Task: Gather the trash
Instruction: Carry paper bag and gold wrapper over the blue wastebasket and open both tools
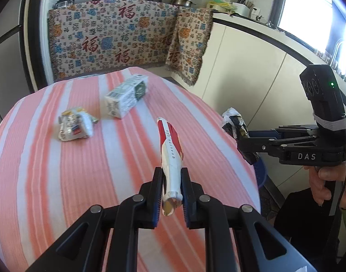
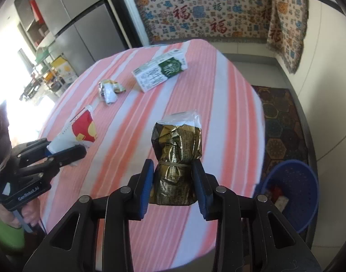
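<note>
In the left wrist view, the left gripper [image 1: 171, 195] has its jaws clamped tight on a flattened red, white and cream wrapper [image 1: 170, 151], which sticks out forward above the desk [image 1: 48, 158] with its pink and white striped cloth. Small dark letters run along the wrapper's white band, too small to read. On the cloth further off lie a crumpled silvery packet [image 1: 74, 125] and a white and green carton [image 1: 126, 96] on its side, its print blurred. To the right, beyond the desk edge, the right gripper [image 1: 237, 133] holds a dark crinkled bag [image 1: 233, 122]; its body carries the letters "DAS", and a hand [image 1: 324, 181] grips its handle. The hanging cloth [image 1: 118, 38] behind shows large red "福" characters.

In the right wrist view, the right gripper [image 2: 173, 181] has its jaws closed partway on a gold and dark foil bag [image 2: 176, 149], cinched by a rubber band, with clear plastic at its top; fine print covers the foil but is unreadable. It is held above the desk [image 2: 229, 113]. At left, the left gripper [image 2: 62, 151], marked "GenRobot.AI", pinches the red and white wrapper [image 2: 80, 129]. The silvery packet [image 2: 109, 90] and the carton [image 2: 160, 72], with a green round emblem, lie on the cloth. A blue basket [image 2: 293, 190] stands on the floor at lower right.
</note>
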`<state>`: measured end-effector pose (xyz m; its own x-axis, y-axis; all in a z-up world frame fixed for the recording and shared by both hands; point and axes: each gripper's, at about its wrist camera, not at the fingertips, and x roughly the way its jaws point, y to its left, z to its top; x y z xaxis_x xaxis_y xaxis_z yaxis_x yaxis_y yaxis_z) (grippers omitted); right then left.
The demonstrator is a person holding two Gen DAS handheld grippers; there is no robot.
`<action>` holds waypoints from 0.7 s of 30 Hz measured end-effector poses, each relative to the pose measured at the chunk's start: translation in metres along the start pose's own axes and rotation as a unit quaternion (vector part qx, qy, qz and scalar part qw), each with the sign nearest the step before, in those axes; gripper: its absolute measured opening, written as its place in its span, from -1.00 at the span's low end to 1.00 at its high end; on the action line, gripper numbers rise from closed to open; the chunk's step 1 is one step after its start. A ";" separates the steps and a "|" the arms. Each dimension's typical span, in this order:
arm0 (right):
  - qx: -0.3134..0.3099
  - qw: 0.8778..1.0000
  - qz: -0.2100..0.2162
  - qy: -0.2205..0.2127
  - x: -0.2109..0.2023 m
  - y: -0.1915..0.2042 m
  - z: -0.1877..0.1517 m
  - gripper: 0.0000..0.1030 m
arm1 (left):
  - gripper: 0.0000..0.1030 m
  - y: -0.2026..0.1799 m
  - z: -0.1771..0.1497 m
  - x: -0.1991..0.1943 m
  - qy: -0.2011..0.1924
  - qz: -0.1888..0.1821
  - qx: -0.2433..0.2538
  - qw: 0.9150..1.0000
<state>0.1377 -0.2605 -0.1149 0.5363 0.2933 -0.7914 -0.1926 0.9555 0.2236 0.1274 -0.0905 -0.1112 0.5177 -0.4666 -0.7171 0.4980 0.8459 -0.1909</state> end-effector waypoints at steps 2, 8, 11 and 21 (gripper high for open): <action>0.013 1.000 -0.014 -0.008 -0.014 -0.022 -0.005 -0.32 | -0.70 -0.020 0.007 0.009 0.003 -0.017 0.010 1.000; 0.065 0.995 -0.066 -0.018 -0.050 -0.103 -0.018 -0.32 | -0.70 -0.087 0.030 0.039 0.009 -0.072 0.040 0.997; 0.092 0.992 -0.091 -0.015 -0.058 -0.145 -0.029 -0.32 | -0.70 -0.126 0.041 0.059 0.014 -0.093 0.061 0.994; 0.157 0.979 -0.131 0.000 -0.053 -0.248 -0.063 -0.31 | -0.68 -0.216 0.055 0.160 0.065 -0.131 0.079 0.986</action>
<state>0.1052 -0.5146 -0.1642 0.5339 0.0374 -0.8447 0.2134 0.9607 0.1774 0.1405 -0.3623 -0.1473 0.2678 -0.6185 -0.7387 0.7100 0.6450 -0.2827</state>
